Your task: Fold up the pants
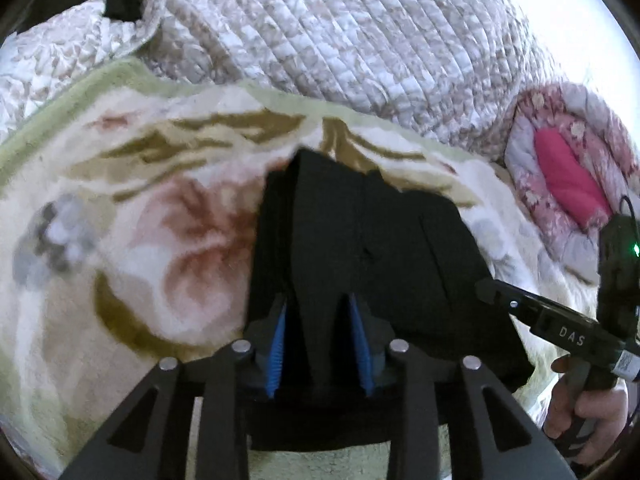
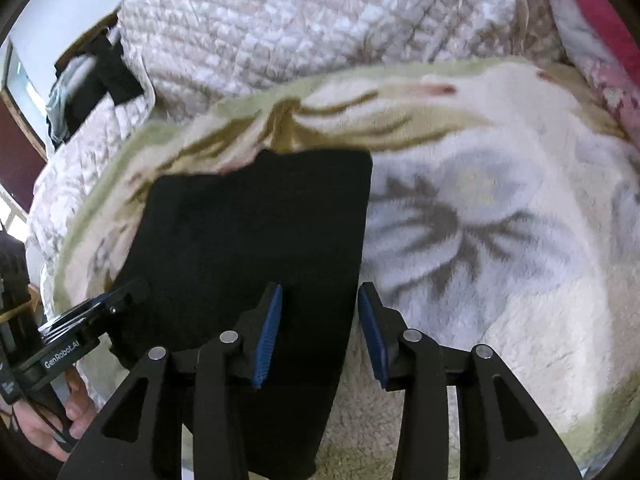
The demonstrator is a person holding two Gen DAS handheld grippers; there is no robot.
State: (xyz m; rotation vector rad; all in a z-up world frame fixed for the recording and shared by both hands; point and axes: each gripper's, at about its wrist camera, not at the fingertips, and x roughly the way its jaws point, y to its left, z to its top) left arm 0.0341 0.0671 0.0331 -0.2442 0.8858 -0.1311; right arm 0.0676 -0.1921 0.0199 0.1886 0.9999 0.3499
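Observation:
The black pants [image 1: 372, 240] lie folded on a floral fleece blanket [image 1: 160, 220]. In the left wrist view my left gripper [image 1: 318, 308] has its blue-padded fingers apart with a raised fold of the black cloth between them, not pinched. In the right wrist view the pants [image 2: 248, 232] form a black slab, and my right gripper [image 2: 320, 304] is open, straddling their right edge. The right gripper also shows at the right of the left wrist view [image 1: 486, 286], touching the pants' right side. The left gripper shows at the left of the right wrist view [image 2: 128, 294].
A quilted beige cover [image 1: 340, 28] is heaped behind the blanket. A pink floral quilt [image 1: 568, 172] lies to the right. A dark garment [image 2: 100, 80] lies at the far left by a window. A hand [image 1: 584, 412] holds the right gripper's handle.

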